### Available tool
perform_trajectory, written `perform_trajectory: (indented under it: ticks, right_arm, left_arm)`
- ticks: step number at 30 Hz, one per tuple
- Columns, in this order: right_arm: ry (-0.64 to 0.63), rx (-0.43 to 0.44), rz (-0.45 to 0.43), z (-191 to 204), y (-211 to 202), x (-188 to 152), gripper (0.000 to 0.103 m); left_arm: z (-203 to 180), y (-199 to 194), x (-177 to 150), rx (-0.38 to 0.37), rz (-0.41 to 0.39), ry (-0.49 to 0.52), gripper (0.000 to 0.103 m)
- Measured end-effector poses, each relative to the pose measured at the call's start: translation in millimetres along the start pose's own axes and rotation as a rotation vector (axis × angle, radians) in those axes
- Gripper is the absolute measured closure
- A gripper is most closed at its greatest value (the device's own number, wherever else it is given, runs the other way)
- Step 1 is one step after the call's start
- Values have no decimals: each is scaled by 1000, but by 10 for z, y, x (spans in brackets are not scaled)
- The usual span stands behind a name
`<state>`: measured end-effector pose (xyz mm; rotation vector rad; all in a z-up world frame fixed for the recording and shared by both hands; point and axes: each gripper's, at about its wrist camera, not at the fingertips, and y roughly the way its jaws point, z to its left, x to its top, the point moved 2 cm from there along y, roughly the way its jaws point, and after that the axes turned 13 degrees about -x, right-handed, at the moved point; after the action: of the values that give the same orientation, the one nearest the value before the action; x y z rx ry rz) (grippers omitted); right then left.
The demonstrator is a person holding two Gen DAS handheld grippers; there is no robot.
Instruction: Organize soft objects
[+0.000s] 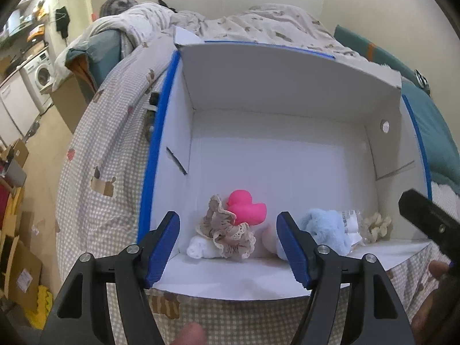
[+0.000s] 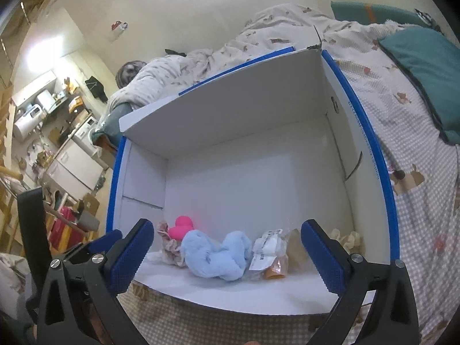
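Observation:
A white cardboard box with blue edges [image 1: 287, 149] [image 2: 258, 178] lies open on a bed. Along its near wall sit a pink rubber duck [image 1: 245, 207] [image 2: 181, 226], a beige lace scrunchie [image 1: 227, 230], a rolled white cloth [image 1: 201, 248], a light blue plush [image 1: 326, 228] [image 2: 218, 254], a plastic-wrapped packet [image 1: 350, 224] [image 2: 270, 253] and a cream scrunchie [image 1: 376, 225] [image 2: 348, 238]. My left gripper [image 1: 228, 248] is open and empty just above the box's near edge, in front of the duck and lace scrunchie. My right gripper [image 2: 227, 256] is open and empty, facing the blue plush and packet.
The box rests on a checked bedspread [image 1: 109, 155] [image 2: 417, 201]. A rumpled duvet [image 1: 258, 26] lies behind the box and a teal pillow [image 2: 425, 66] to the right. A kitchen area with a washing machine [image 1: 40, 72] is at far left.

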<state>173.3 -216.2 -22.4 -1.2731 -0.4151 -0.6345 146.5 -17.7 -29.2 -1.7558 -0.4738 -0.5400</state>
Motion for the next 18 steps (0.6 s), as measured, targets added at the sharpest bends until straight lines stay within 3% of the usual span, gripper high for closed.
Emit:
perform_trajectory:
  ticks: [4, 8, 10, 13, 18]
  right_arm:
    - [38, 55, -32, -38, -176, -27, 0]
    - [13, 13, -70, -45, -427, -29, 0]
    - [-17, -24, -73, -13, -525, -26, 0]
    - [-29, -15, -73, -3, -695, -66, 0]
    - [-74, -63, -100, 46, -941, -202, 0]
  left_arm:
    - [6, -171, 1, 4, -25, -18, 36]
    - [33, -422, -23, -20, -46, -27, 34]
    - [95, -529, -31, -60, -41, -82, 25]
    - [207, -714, -91, -96, -63, -167, 22]
    - [245, -1025, -217, -86, -143, -172, 5]
